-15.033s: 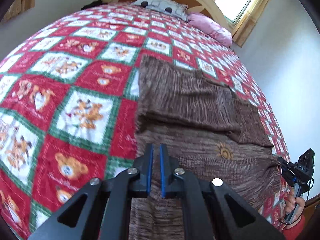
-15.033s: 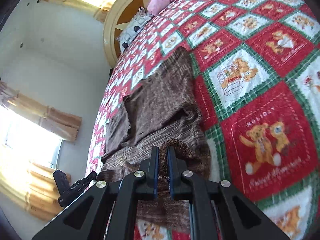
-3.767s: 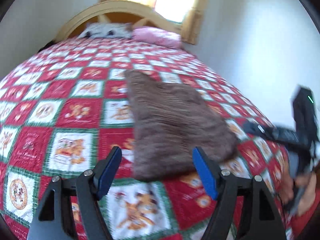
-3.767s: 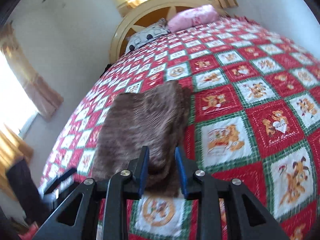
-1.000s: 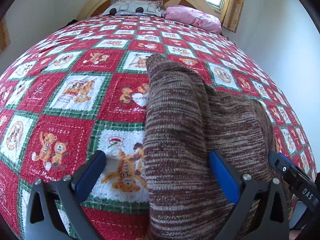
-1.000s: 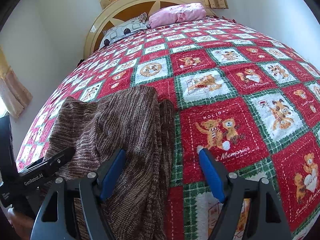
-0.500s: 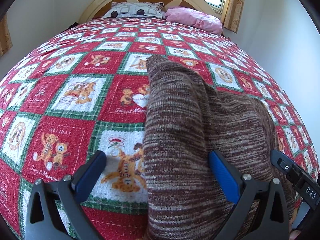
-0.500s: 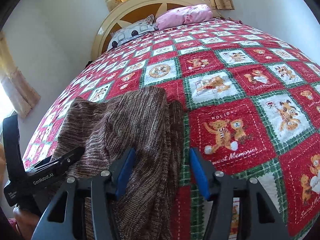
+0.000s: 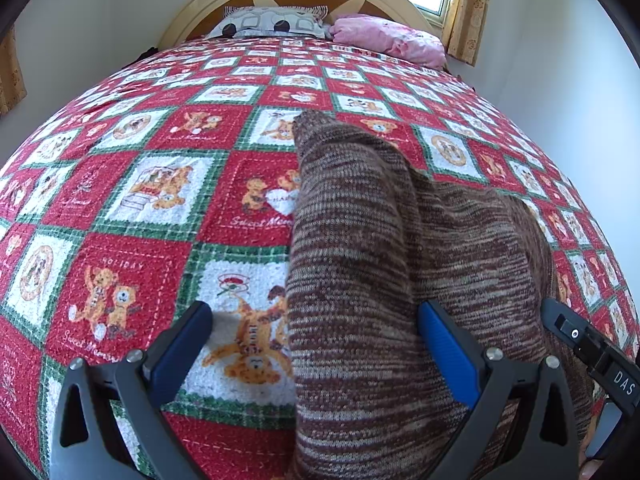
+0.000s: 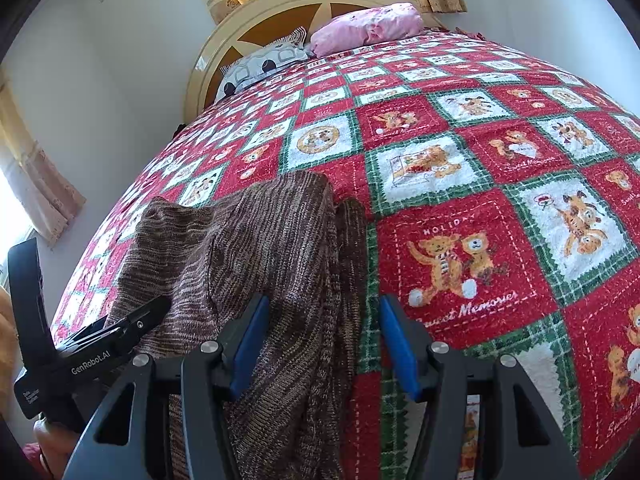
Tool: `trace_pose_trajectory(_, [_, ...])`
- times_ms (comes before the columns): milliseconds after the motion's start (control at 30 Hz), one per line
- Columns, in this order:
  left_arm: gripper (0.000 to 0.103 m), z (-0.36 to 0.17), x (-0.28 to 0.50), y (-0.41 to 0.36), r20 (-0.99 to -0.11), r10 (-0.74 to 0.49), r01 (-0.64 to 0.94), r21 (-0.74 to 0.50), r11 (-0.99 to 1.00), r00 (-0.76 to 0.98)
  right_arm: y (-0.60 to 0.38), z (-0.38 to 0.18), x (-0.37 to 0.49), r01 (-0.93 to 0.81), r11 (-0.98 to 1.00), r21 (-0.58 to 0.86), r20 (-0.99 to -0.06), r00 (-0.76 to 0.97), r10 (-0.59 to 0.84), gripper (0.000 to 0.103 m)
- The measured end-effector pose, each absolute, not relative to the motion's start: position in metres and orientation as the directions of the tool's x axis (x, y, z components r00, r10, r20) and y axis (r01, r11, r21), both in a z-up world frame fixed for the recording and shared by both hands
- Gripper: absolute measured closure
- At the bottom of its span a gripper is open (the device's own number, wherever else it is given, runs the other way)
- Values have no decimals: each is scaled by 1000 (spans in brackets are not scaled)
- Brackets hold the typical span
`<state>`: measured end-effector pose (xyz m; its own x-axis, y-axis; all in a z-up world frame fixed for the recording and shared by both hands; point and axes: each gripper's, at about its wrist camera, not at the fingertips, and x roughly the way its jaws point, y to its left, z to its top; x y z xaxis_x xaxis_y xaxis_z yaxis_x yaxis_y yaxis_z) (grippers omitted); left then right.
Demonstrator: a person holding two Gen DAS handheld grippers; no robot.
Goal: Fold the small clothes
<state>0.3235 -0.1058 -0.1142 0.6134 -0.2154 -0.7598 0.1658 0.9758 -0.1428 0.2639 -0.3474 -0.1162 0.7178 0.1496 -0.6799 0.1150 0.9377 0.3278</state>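
A brown knitted sweater (image 9: 380,220) lies folded on the bed, hanging over the near edge. My left gripper (image 9: 316,344) is open wide and straddles the sweater's left edge: one blue pad hovers over the quilt, the other over the knit. My right gripper (image 10: 322,340) is also open, with the right edge of the sweater (image 10: 248,240) between its fingers. Its left pad rests against the knit and its right pad stands clear over the quilt. Each view shows the other gripper's black body at its side.
A red, green and white teddy-bear quilt (image 9: 168,200) covers the bed. A patterned pillow (image 9: 272,22) and a pink pillow (image 9: 388,36) lie by the arched headboard. Walls and curtained windows close in on both sides. A hand (image 10: 44,436) holds the left gripper.
The right gripper's jaws have narrowed around the sweater's right edge and it has tilted slightly. The left gripper and the sweater have stayed put.
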Motion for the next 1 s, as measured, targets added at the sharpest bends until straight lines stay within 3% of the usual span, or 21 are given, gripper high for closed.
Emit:
trace_pose_trajectory(167, [2, -113, 322, -107, -756, -220, 174, -142, 975, 617, -346, -116, 264, 98, 940, 326, -678, 718, 160, 52])
trace_pose_trajectory(233, [9, -112, 320, -110, -748, -222, 189, -131, 973, 625, -344, -116, 264, 81, 942, 327, -674, 718, 172, 63])
trace_pose_trajectory(300, [13, -110, 317, -114, -739, -219, 206, -110, 972, 637, -342, -115, 263, 73, 945, 318, -674, 719, 171, 66])
trace_pose_trajectory(533, [37, -107, 311, -125, -716, -231, 261, -70, 963, 658, -345, -116, 264, 71, 937, 342, -671, 716, 191, 66])
trace_pose_trajectory(700, [38, -106, 310, -127, -714, -228, 264, -64, 963, 662, -348, -118, 266, 71, 932, 356, -670, 714, 202, 65])
trace_pose_trajectory(900, [54, -105, 304, -138, -702, -224, 292, -24, 956, 676, -346, -117, 266, 67, 938, 339, -672, 715, 191, 66])
trace_pose_trajectory(1000, [60, -105, 303, -139, -698, -226, 299, -19, 954, 680, -339, -114, 265, 44, 947, 319, -666, 722, 191, 79])
